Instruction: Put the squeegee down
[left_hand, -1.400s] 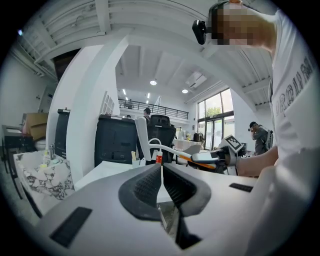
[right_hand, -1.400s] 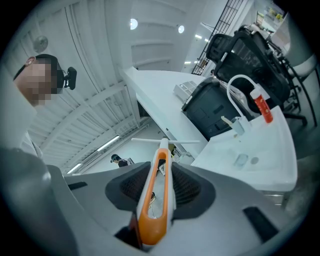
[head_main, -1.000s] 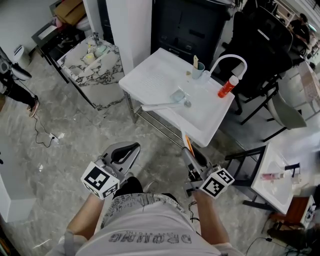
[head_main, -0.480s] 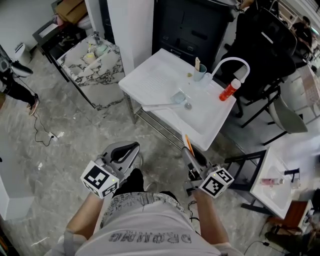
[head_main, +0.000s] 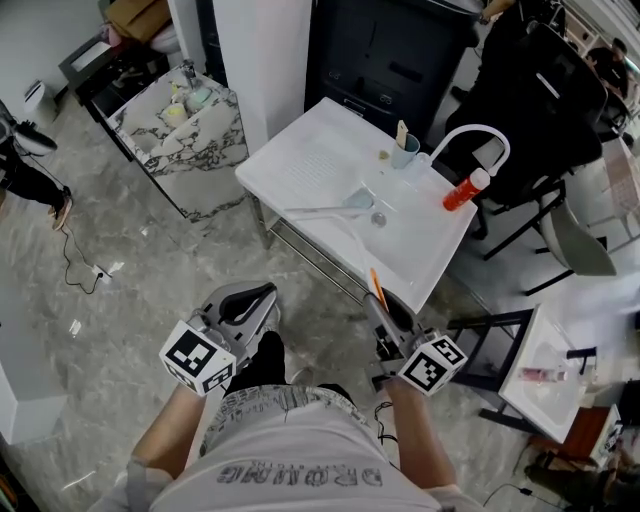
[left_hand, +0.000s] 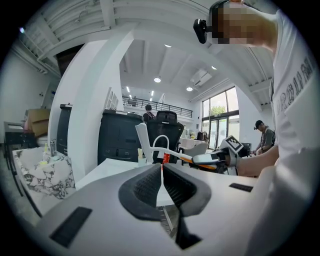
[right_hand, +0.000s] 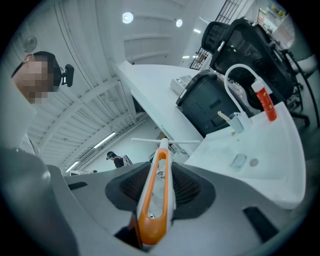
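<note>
The squeegee has an orange and white handle (right_hand: 156, 197) and a thin white blade (right_hand: 162, 142) across its far end. My right gripper (right_hand: 160, 182) is shut on the handle and holds it level in the air. From the head view, the orange handle (head_main: 376, 287) sticks out of the right gripper (head_main: 380, 310) toward the white sink table (head_main: 300, 150). The left gripper view shows the squeegee (left_hand: 175, 156) to the right. My left gripper (left_hand: 161, 172) is shut, its pads together with nothing between them, and it hangs beside the right one (head_main: 258, 296).
On the sink table stand a curved white faucet (head_main: 470, 132), a red bottle (head_main: 462, 190) and a cup (head_main: 403, 148). A marble-topped cabinet (head_main: 180, 115) stands left of it, black chairs (head_main: 540, 90) behind, and another white table (head_main: 550, 350) at the right.
Both grippers have come a little nearer to the sink table's near corner. The right gripper's hold on the squeegee is the same, and the left stays shut.
</note>
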